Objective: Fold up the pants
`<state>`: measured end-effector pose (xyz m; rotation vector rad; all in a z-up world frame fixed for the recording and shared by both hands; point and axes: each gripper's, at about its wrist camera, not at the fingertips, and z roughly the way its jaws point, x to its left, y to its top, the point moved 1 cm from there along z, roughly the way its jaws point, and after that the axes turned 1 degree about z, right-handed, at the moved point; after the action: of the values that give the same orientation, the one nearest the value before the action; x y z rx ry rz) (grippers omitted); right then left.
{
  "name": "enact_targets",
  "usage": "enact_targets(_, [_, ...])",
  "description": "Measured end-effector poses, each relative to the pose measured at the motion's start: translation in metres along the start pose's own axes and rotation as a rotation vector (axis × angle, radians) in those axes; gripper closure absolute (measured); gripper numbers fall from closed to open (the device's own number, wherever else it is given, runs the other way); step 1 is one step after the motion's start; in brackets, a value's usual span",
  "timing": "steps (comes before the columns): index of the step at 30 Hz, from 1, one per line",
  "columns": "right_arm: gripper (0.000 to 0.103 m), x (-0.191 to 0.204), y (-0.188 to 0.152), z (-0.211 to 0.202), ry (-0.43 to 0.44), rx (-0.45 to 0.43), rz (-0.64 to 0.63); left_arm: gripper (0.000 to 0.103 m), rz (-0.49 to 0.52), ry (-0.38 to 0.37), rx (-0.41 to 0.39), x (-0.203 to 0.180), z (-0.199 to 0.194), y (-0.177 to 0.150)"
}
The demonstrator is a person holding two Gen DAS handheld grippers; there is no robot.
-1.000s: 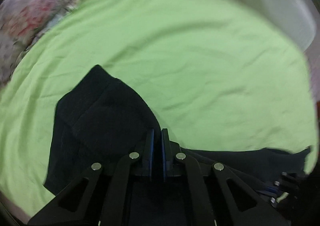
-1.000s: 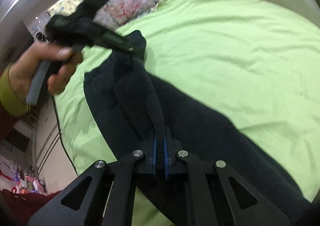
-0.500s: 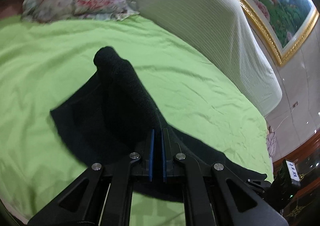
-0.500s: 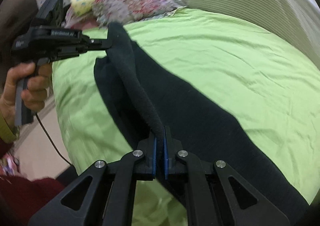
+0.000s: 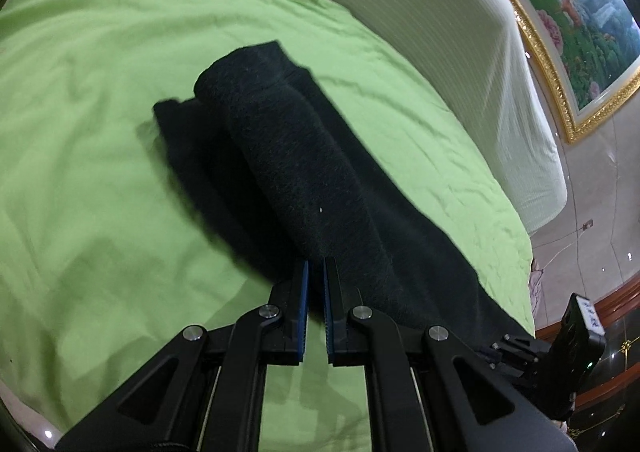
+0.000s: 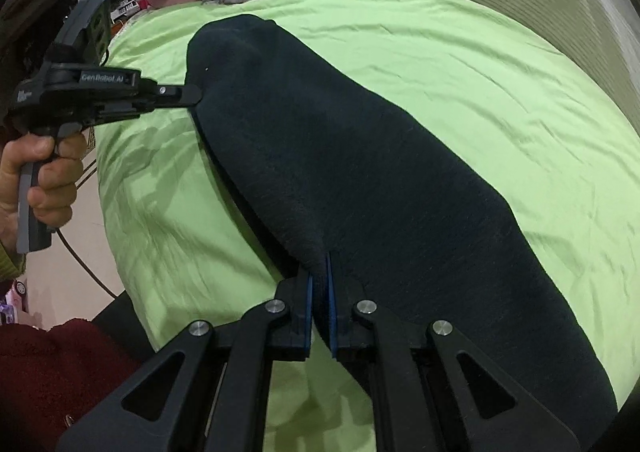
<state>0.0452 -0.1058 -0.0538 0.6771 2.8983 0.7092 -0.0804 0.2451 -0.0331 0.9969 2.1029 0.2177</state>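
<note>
From where I stand, the left gripper (image 6: 194, 95) is pinched shut on one edge of the dark pants (image 6: 360, 172). The right gripper (image 6: 319, 284) clamps the same edge further along. They hang limp over the green bedsheet (image 6: 500, 64): soft, thick, probably lightish knit, best held at the edges.

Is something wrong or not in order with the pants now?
Nothing is damaged. The pants are folded lengthwise on the green sheet, but the edges do not line up: in the left view a lower layer sticks out beside the top one. Both tongs grip the fabric.
</note>
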Motion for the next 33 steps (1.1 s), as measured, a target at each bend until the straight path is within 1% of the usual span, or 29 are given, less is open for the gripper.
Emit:
enact_targets(2, [0.091,0.000,0.002,-0.003,0.008,-0.001,-0.004,0.100,0.007,0.011,0.003,0.004,-0.002,-0.002])
enact_targets(4, [0.088,-0.001,0.002,-0.005,0.023,0.004,0.011,0.098,0.011,0.028,0.002,0.006,-0.006,-0.003])
enact_targets(5, [0.086,-0.004,0.002,-0.007,0.035,0.006,0.023,0.093,0.010,0.036,0.000,0.007,-0.008,-0.002])
enact_targets(6, [0.084,-0.008,0.002,-0.010,0.051,0.000,0.045,0.086,0.010,0.040,-0.004,0.007,-0.011,-0.002])
enact_targets(7, [0.083,-0.013,0.003,-0.014,0.071,-0.014,0.071,0.082,0.007,0.050,-0.009,0.007,-0.014,0.000])
enact_targets(8, [0.083,-0.017,0.004,-0.017,0.084,-0.025,0.090,0.071,-0.007,0.071,-0.006,0.008,-0.016,0.002])
enact_targets(9, [0.081,-0.025,0.008,-0.022,0.113,-0.044,0.132,0.055,-0.023,0.078,0.002,0.010,-0.016,0.005])
enact_targets(11, [0.079,-0.037,0.014,-0.029,0.157,-0.080,0.191,0.037,-0.099,0.094,0.013,0.017,-0.019,0.014])
enact_targets(13, [0.076,-0.055,0.022,-0.038,0.234,-0.118,0.280,0.036,-0.162,0.074,-0.005,0.022,-0.024,0.022])
enact_targets(14, [0.075,-0.063,0.026,-0.041,0.284,-0.130,0.321,0.033,-0.188,0.054,-0.015,0.023,-0.027,0.028])
enact_targets(15, [0.072,-0.070,0.030,-0.045,0.329,-0.149,0.352,0.028,-0.214,0.050,-0.023,0.025,-0.029,0.033])
enact_targets(16, [0.069,-0.074,0.034,-0.048,0.343,-0.170,0.366,0.028,-0.224,0.055,-0.026,0.025,-0.029,0.037])
enact_targets(17, [0.069,-0.081,0.041,-0.050,0.311,-0.193,0.373,0.028,-0.226,0.069,-0.029,0.026,-0.028,0.043])
enact_targets(19, [0.068,-0.089,0.051,-0.042,0.232,-0.189,0.378,0.028,-0.217,0.114,-0.022,0.026,-0.019,0.053])
enact_targets(20, [0.068,-0.096,0.057,-0.035,0.200,-0.178,0.395,0.028,-0.222,0.142,-0.009,0.027,-0.013,0.057])
enact_targets(22, [0.068,-0.117,0.070,-0.007,0.144,-0.125,0.462,0.028,-0.227,0.168,0.015,0.030,0.003,0.063])
enact_targets(23, [0.068,-0.123,0.076,0.006,0.133,-0.097,0.478,0.028,-0.241,0.185,0.033,0.033,0.010,0.064])
enact_targets(25, [0.068,-0.128,0.085,0.027,0.123,-0.049,0.474,0.028,-0.245,0.179,0.048,0.038,0.019,0.066])
enact_targets(27, [0.068,-0.117,0.093,0.047,0.122,-0.002,0.426,0.028,-0.222,0.172,0.030,0.036,0.022,0.066])
enact_targets(29, [0.068,-0.094,0.102,0.067,0.165,0.051,0.336,0.030,-0.186,0.165,0.016,0.035,0.023,0.065])
enact_targets(31, [0.068,-0.075,0.101,0.082,0.157,0.120,0.255,0.031,-0.170,0.167,0.007,0.034,0.026,0.063])
enact_targets(33, [0.067,-0.065,0.104,0.087,0.139,0.123,0.208,0.033,-0.147,0.163,-0.006,0.033,0.028,0.062])
